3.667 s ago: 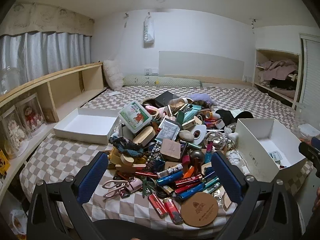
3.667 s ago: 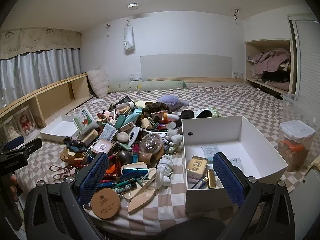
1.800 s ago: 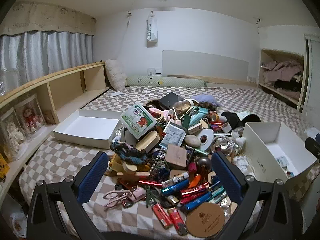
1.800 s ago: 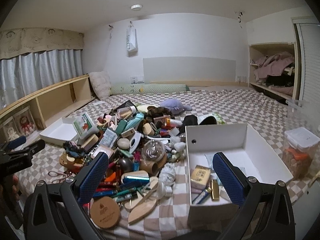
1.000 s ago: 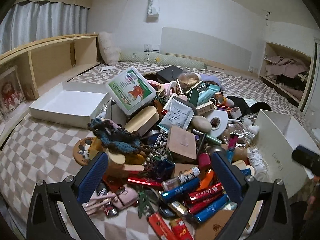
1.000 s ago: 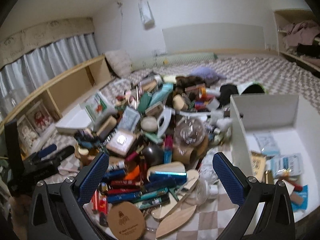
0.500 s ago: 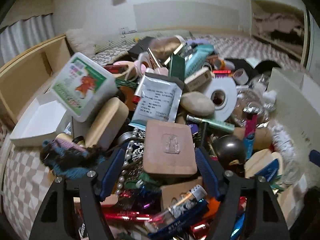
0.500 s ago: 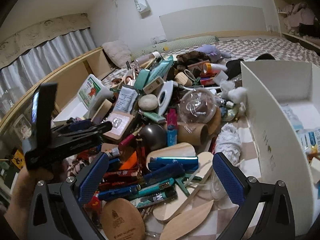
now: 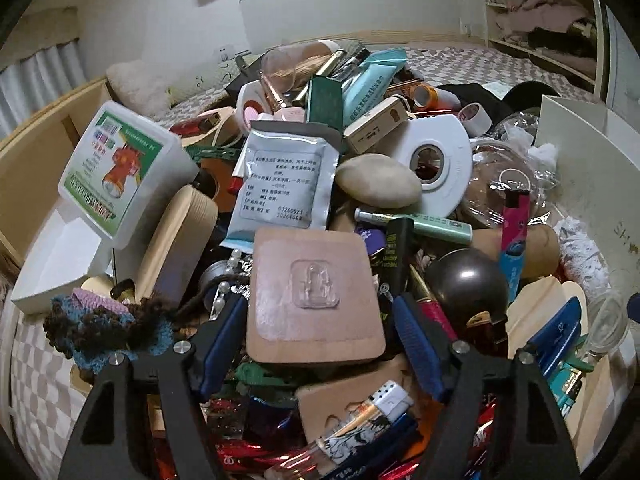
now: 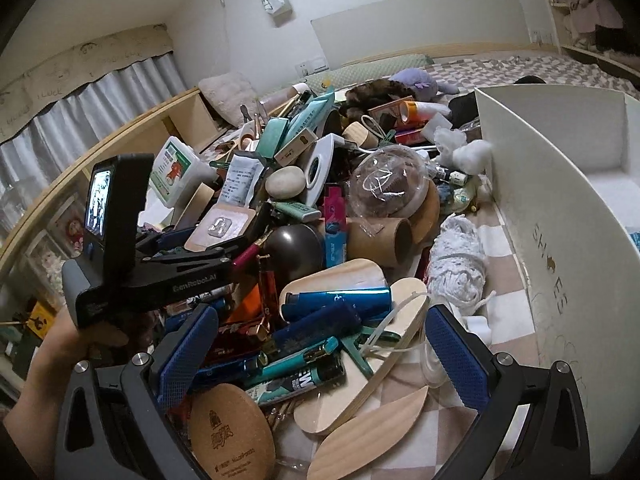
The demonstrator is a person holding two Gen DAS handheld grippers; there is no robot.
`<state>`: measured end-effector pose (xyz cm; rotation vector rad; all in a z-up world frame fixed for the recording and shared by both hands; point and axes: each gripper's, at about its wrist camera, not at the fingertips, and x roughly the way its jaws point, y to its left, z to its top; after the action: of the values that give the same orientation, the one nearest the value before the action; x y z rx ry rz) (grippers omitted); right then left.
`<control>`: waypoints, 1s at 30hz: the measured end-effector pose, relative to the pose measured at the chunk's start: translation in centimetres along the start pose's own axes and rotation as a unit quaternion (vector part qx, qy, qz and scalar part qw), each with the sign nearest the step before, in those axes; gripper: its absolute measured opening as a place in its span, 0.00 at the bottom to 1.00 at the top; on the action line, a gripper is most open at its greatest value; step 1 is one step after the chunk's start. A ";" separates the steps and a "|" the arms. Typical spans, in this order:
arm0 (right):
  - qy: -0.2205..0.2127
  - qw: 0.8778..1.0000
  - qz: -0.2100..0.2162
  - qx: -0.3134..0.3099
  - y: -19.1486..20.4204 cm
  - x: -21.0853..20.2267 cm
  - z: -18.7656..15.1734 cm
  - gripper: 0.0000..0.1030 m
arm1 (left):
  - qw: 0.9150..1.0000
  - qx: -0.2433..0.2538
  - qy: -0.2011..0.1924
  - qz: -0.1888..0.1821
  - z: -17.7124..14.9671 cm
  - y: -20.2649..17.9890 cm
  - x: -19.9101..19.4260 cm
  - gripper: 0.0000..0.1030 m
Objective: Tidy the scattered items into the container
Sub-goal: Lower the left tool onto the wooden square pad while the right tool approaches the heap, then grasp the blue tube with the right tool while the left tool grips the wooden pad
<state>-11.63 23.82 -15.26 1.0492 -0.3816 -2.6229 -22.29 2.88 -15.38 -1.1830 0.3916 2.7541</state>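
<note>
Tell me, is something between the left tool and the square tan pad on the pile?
Nothing visible. The left tool already straddles the tan pad, its jaws closing with the pad between them. A bead string lies beside the left finger.

A bed covered in brown-and-white checked fabric [image 10: 502, 276] carried everything. A tall white cardboard shoe box [image 10: 560, 216] stood on it. Just left of that box lay a bundle of white cord [image 10: 458, 260], then the heaped pile of small items [image 10: 320, 216]. A shallow white box lid [image 9: 52, 264] lay well left of the shoe box.

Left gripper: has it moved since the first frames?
Yes. The left gripper has dropped in toward the pile; its closing jaws now straddle the tan square card, formerly far ahead.
</note>
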 end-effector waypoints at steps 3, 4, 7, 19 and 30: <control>0.001 1.000 -0.002 0.000 -0.1 0.0 -0.1 1.00 | 1.000 0.011 -0.002 0.007 -0.5 0.1 -0.3 0.64; 0.001 1.000 -0.003 0.000 -0.1 0.0 -0.1 1.00 | 1.000 0.013 -0.003 0.008 -0.6 0.1 -0.4 0.64; 0.001 1.000 -0.004 0.000 -0.1 0.0 -0.2 1.00 | 1.000 0.019 -0.008 0.012 -0.7 0.0 -0.3 0.64; 0.006 1.000 -0.007 -0.003 -0.2 0.3 -0.3 1.00 | 1.000 -0.008 -0.019 0.014 -1.0 0.7 -0.7 0.62; 0.049 0.998 -0.010 -0.023 0.5 3.0 -0.4 0.73 | 0.994 -0.097 -0.026 -0.035 -2.0 3.4 -2.9 0.62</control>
<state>-13.34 22.20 -17.29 1.1663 -0.2895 -2.5724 -19.60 -0.99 -13.97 -1.1382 0.0760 2.8056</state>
